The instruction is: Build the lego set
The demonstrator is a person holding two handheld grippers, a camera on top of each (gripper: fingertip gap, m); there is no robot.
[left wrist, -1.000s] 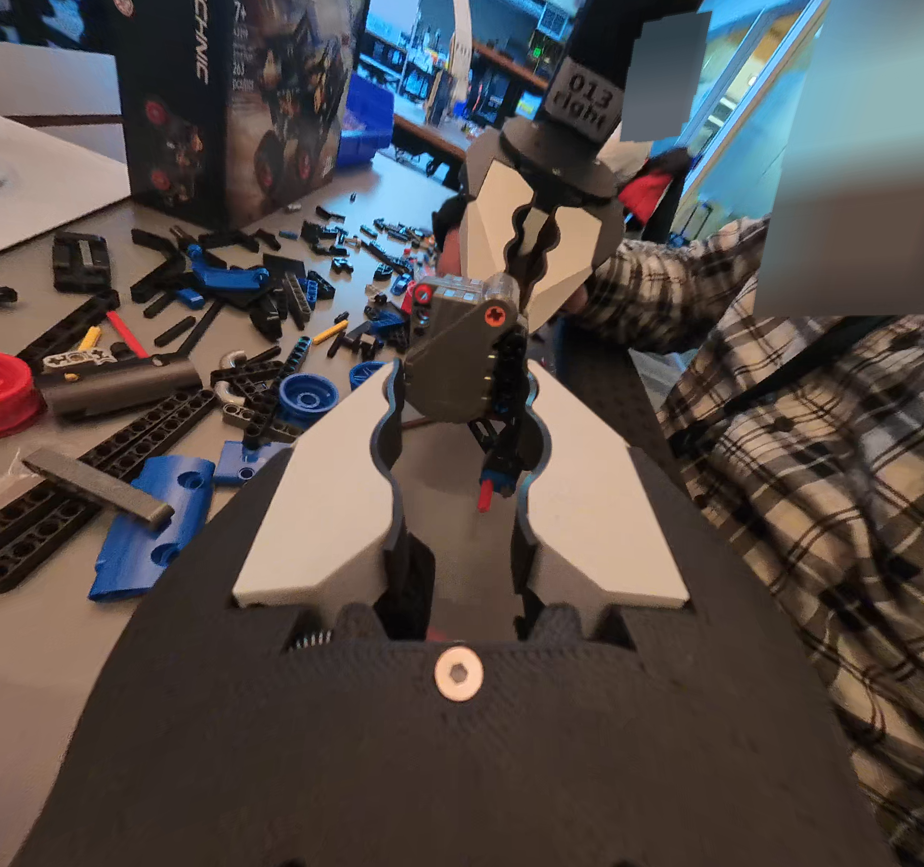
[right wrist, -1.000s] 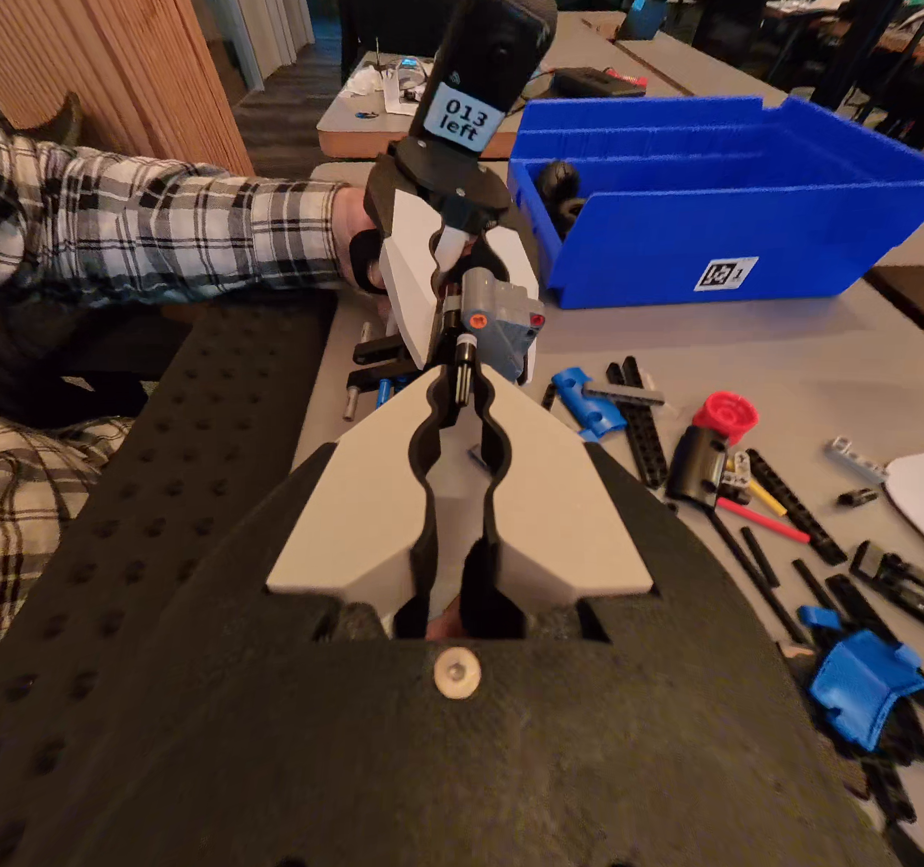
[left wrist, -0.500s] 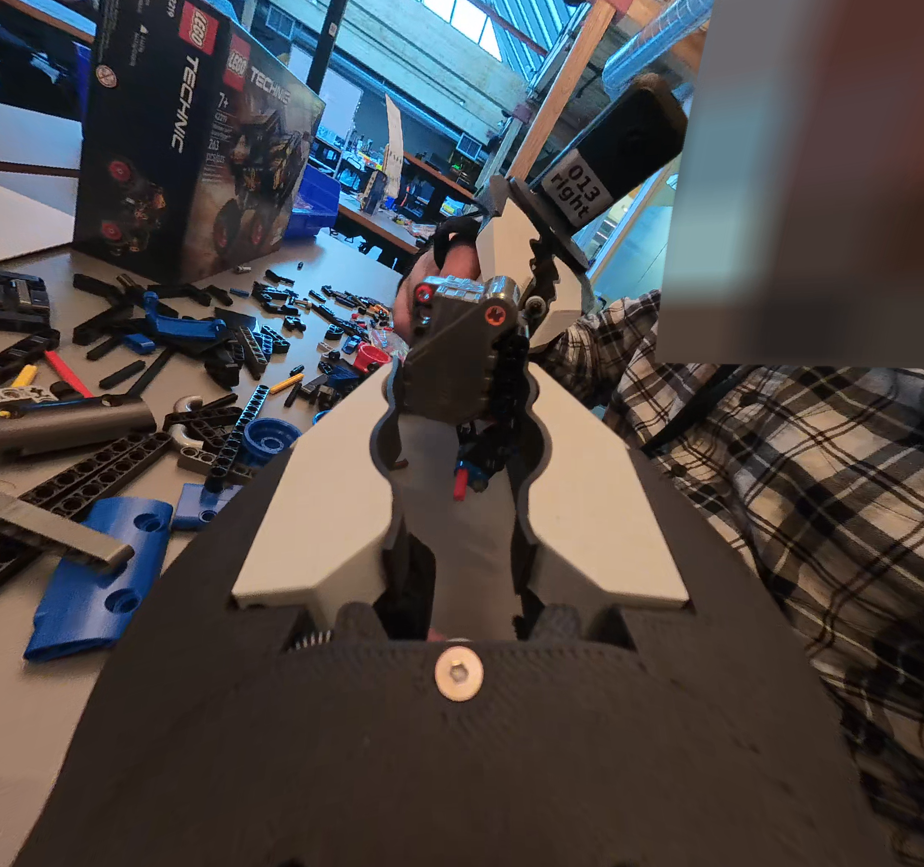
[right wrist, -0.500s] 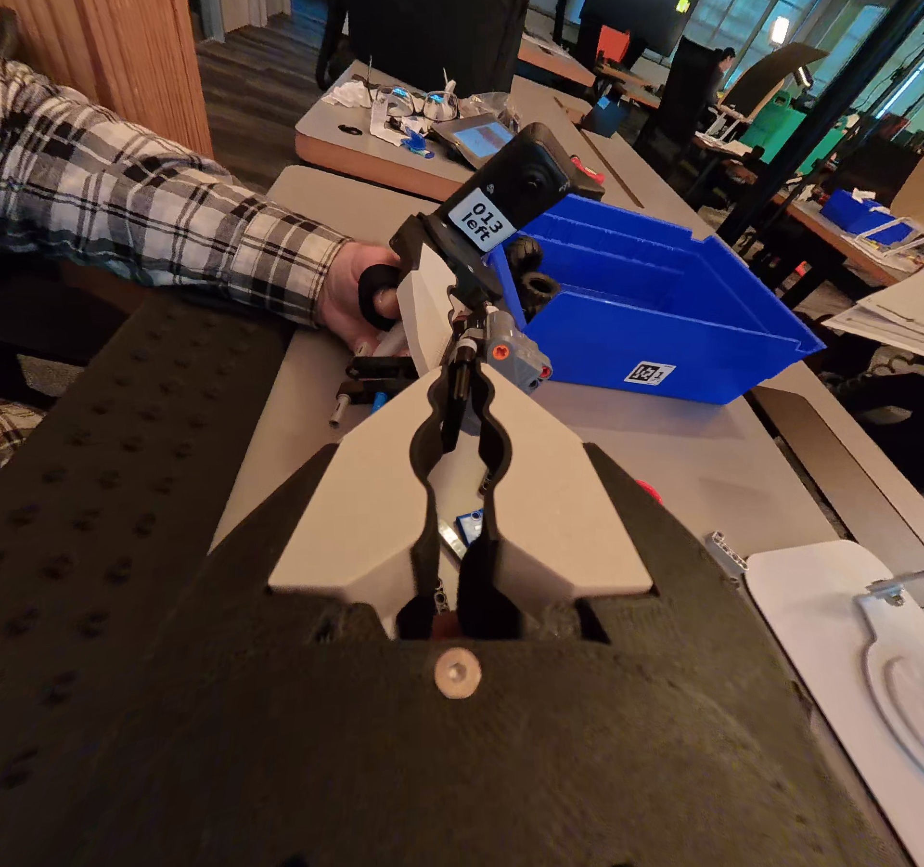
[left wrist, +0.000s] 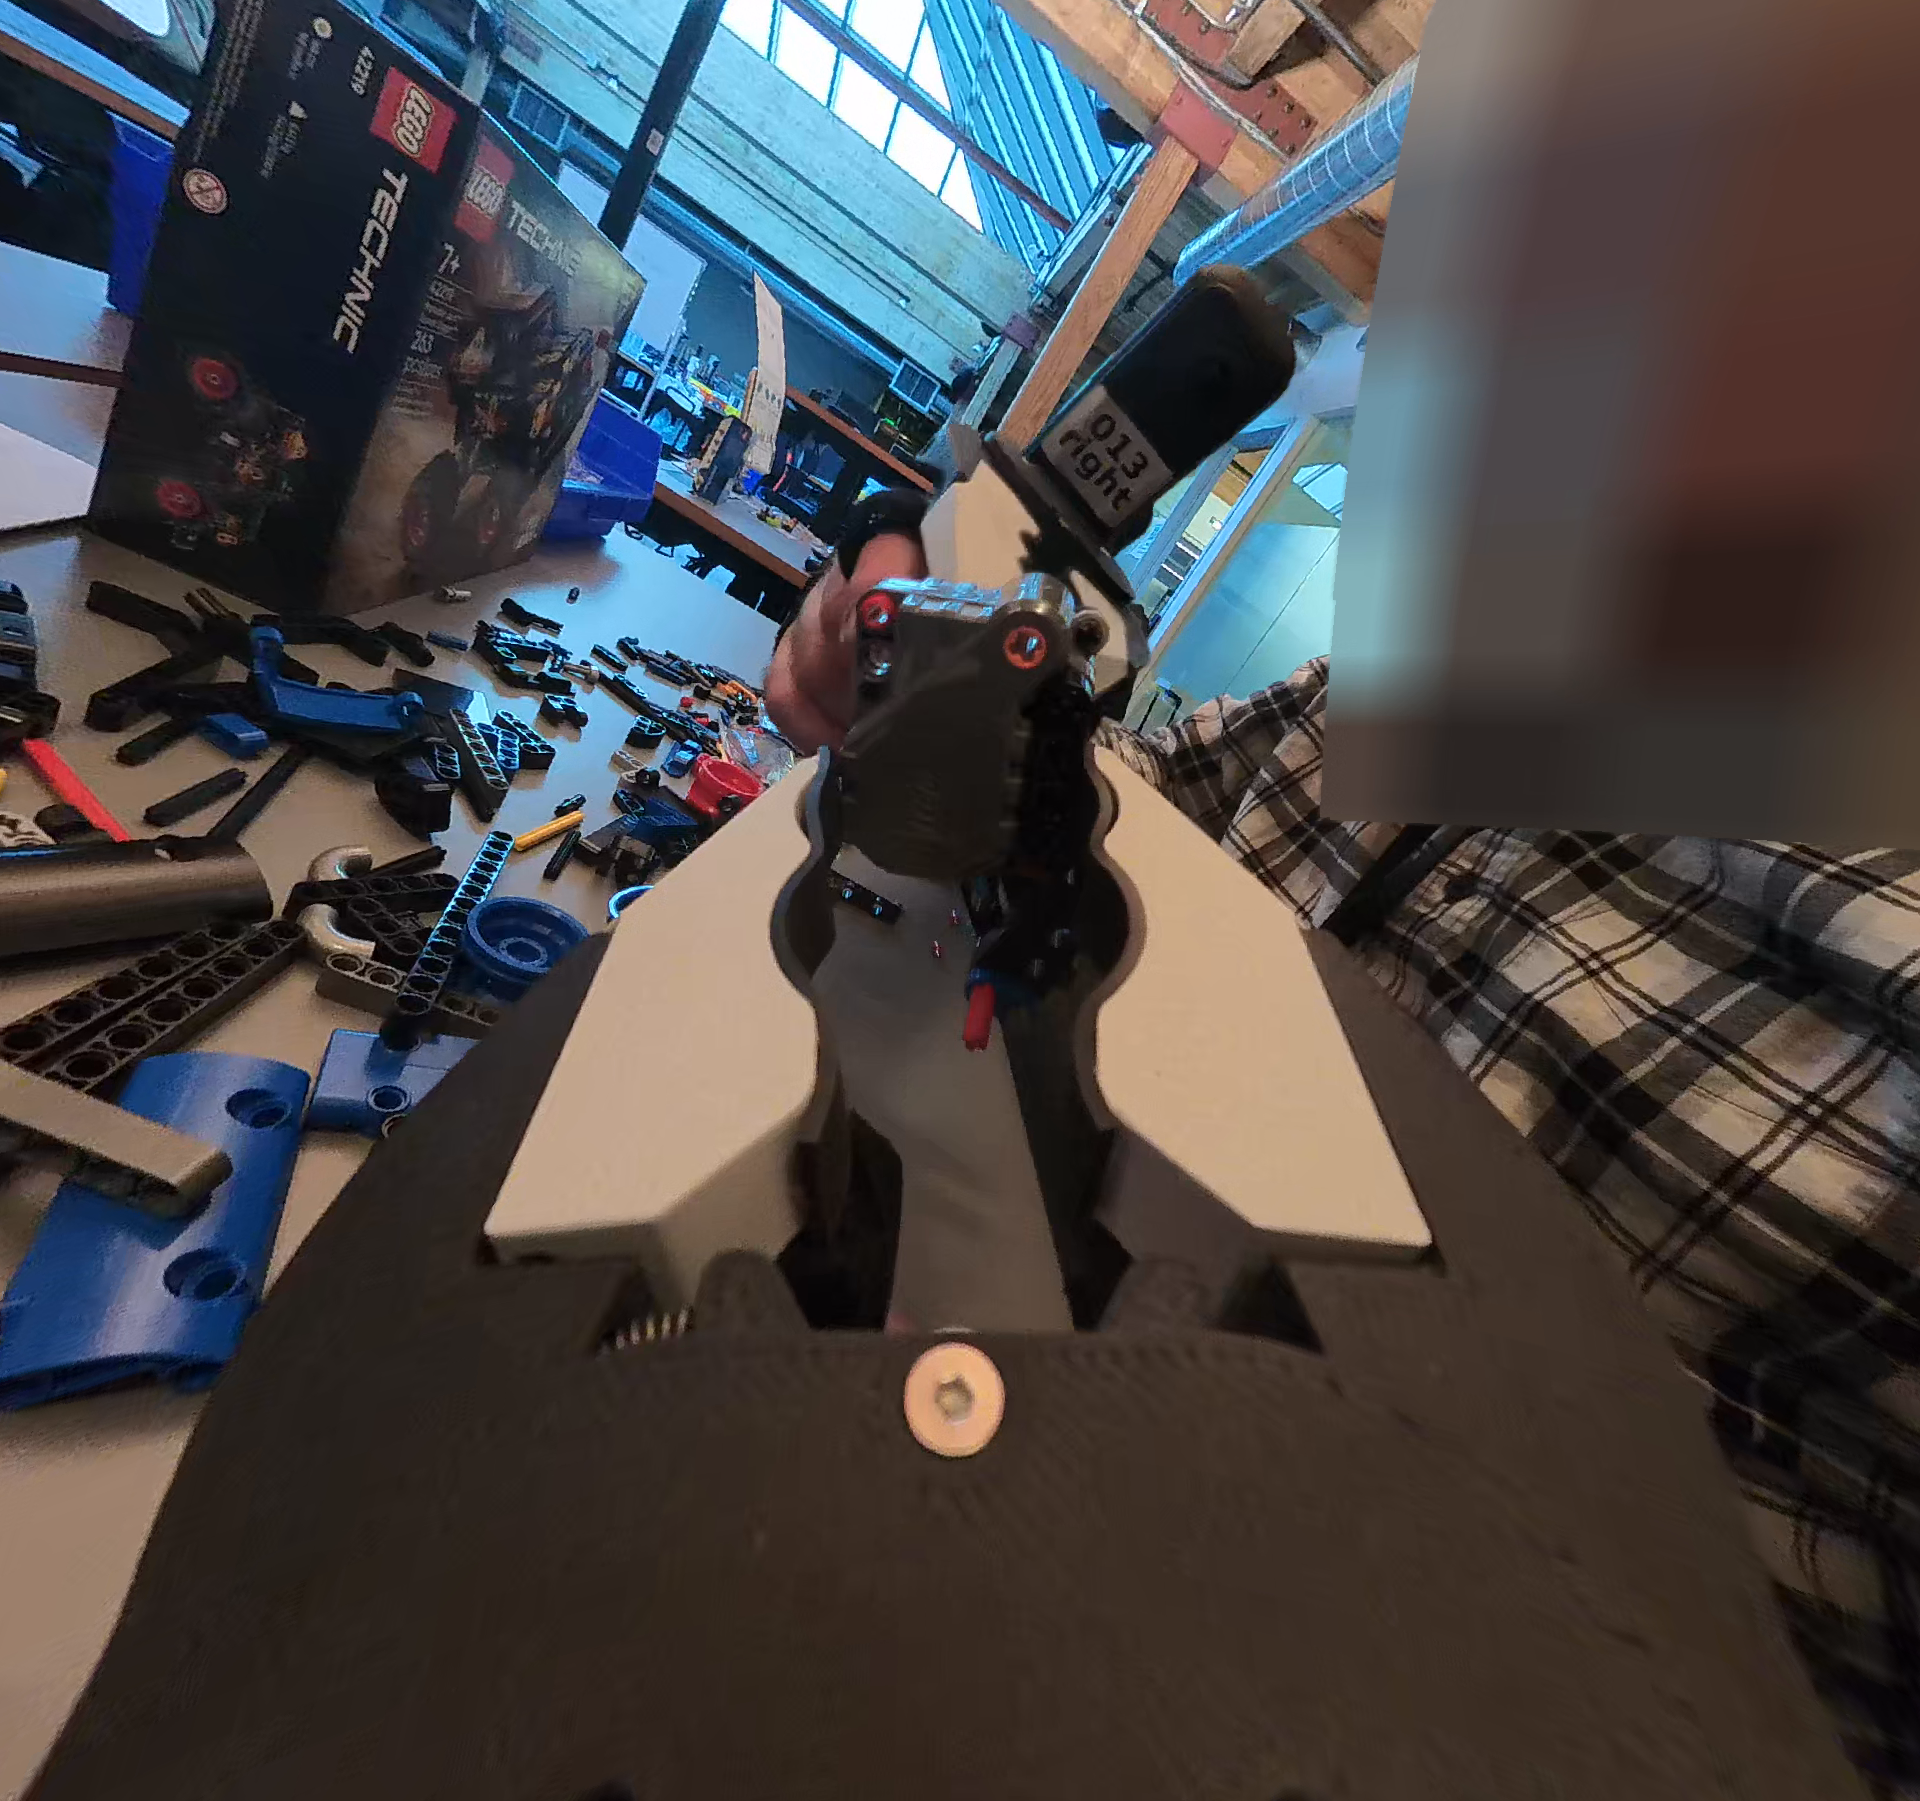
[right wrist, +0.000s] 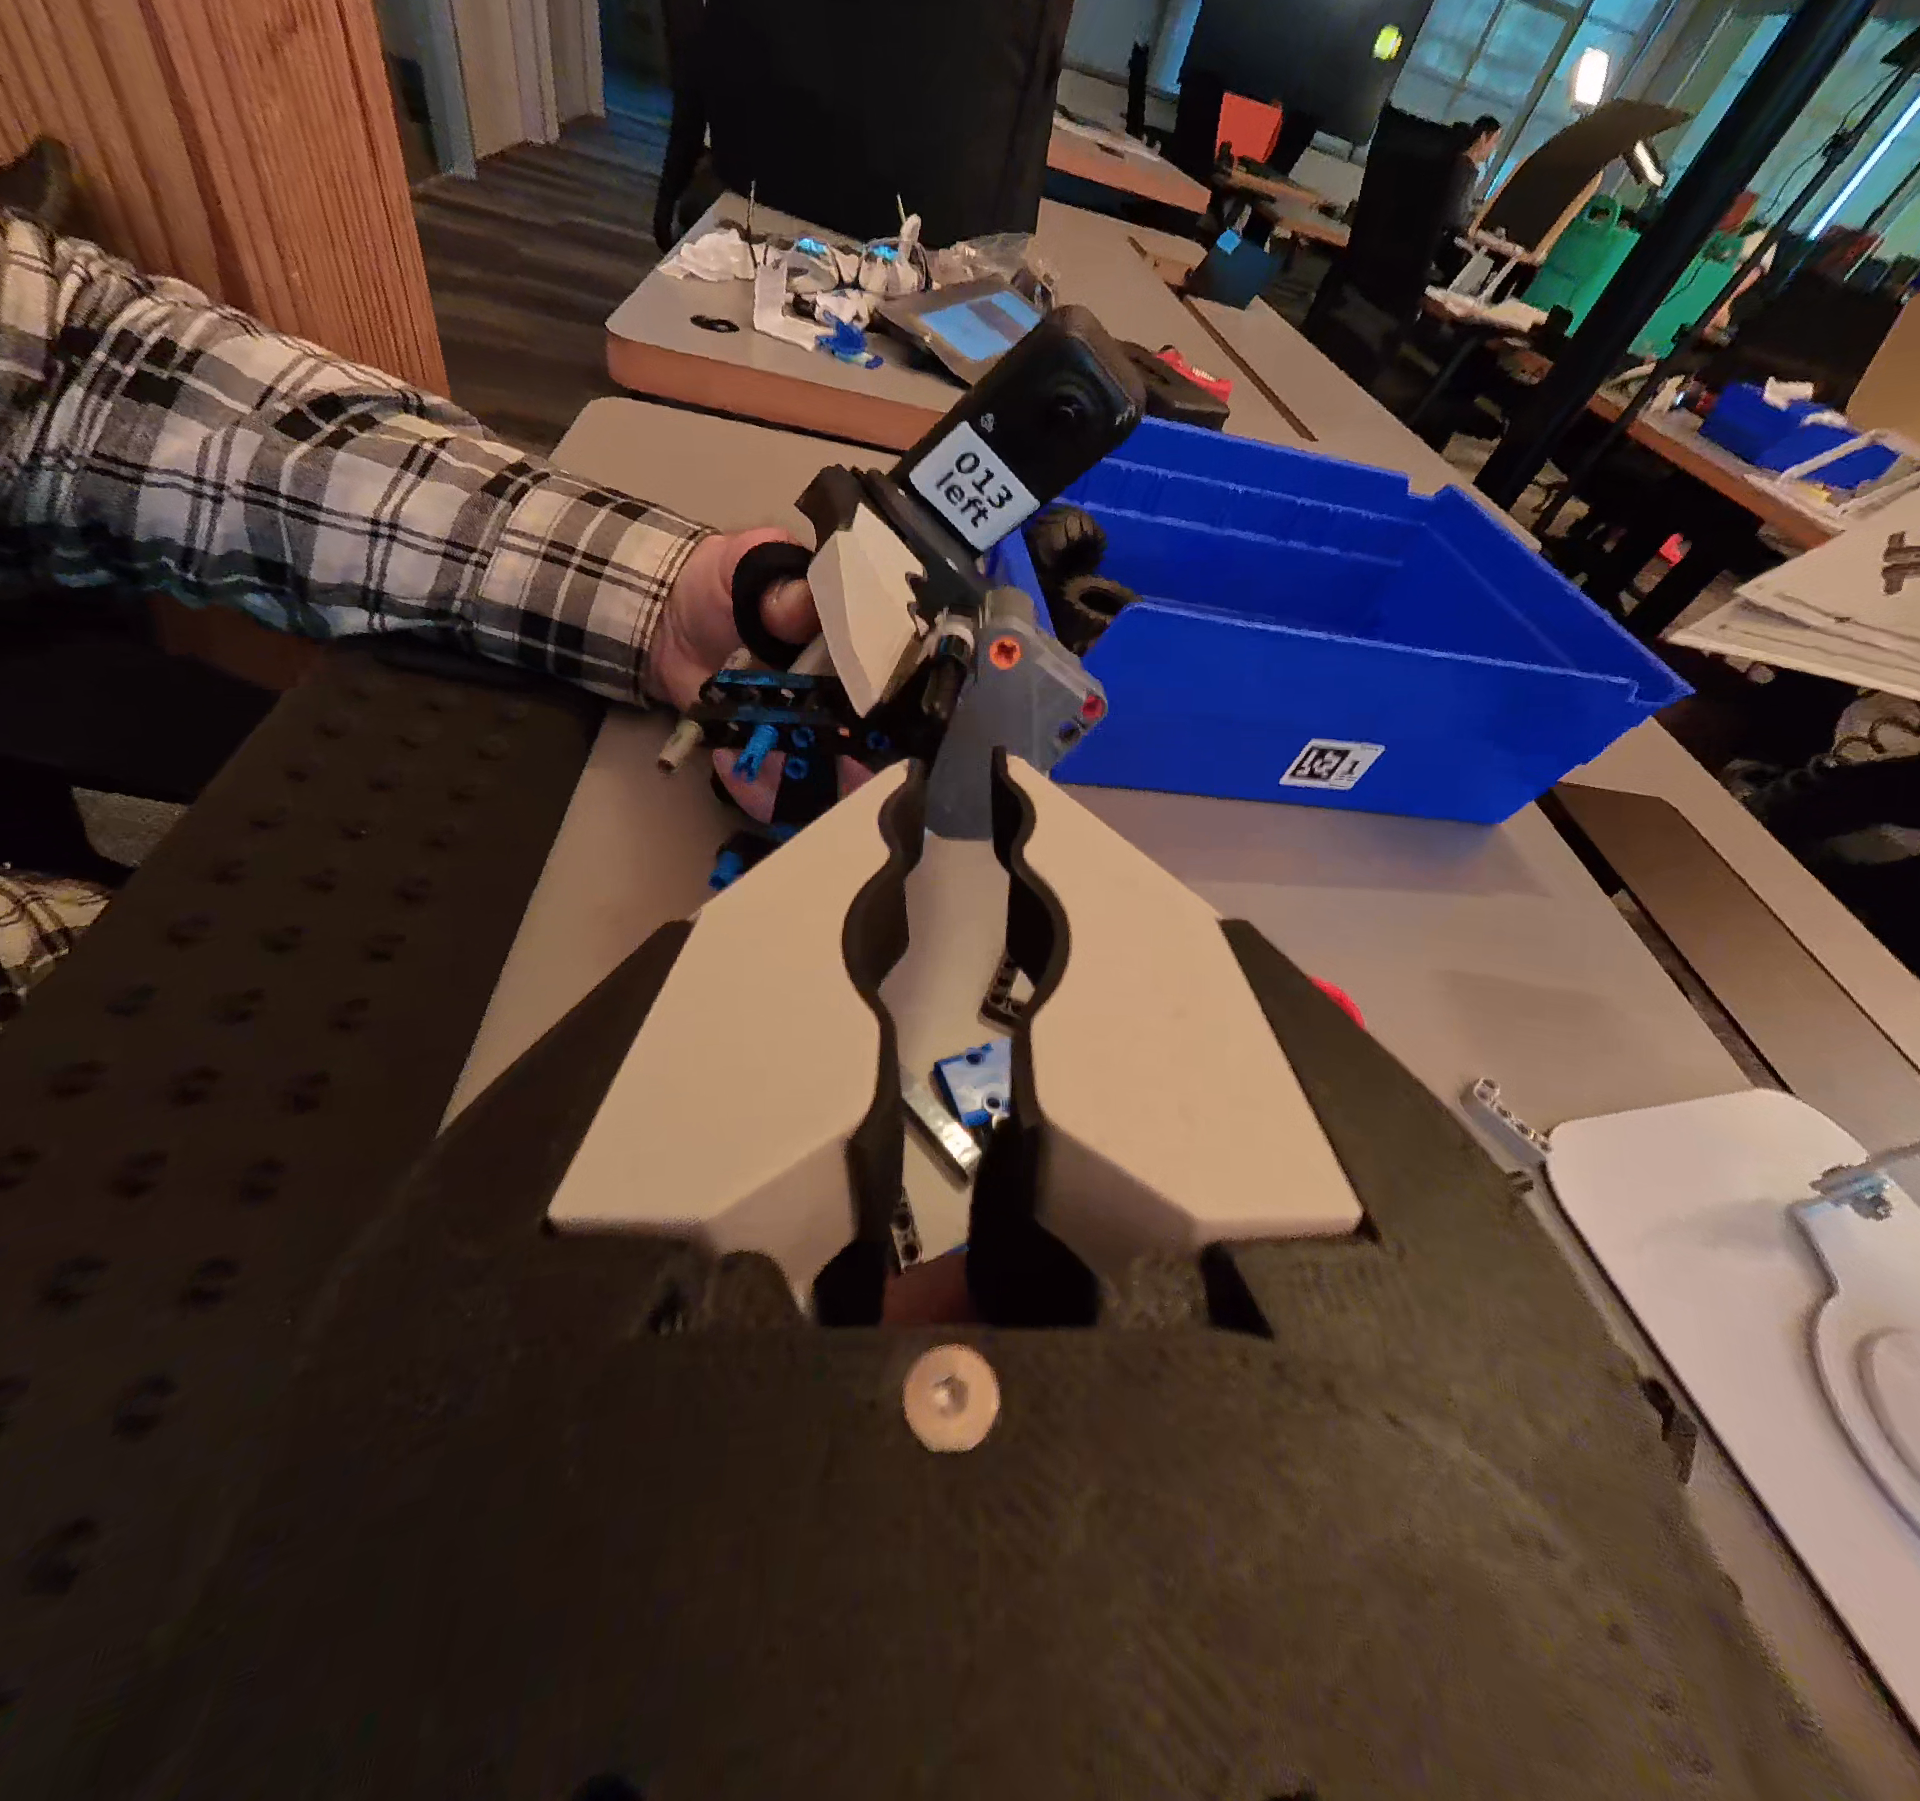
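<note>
We hold the partly built Lego assembly (left wrist: 951, 743) in the air above the worktop (right wrist: 1299, 910). Our left gripper (left wrist: 961, 816) has its fingers pinching its grey motor block; whether our right gripper (right wrist: 951, 785) actually bites it, we cannot tell. A twist between us could pop the black frame loose. Only the right view shows the blue bin (right wrist: 1351, 671); only the left shows the set's box (left wrist: 343, 338).

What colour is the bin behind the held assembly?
Blue bin, with a small black-and-white tag on its front wall; clearest in the right wrist view.
</note>
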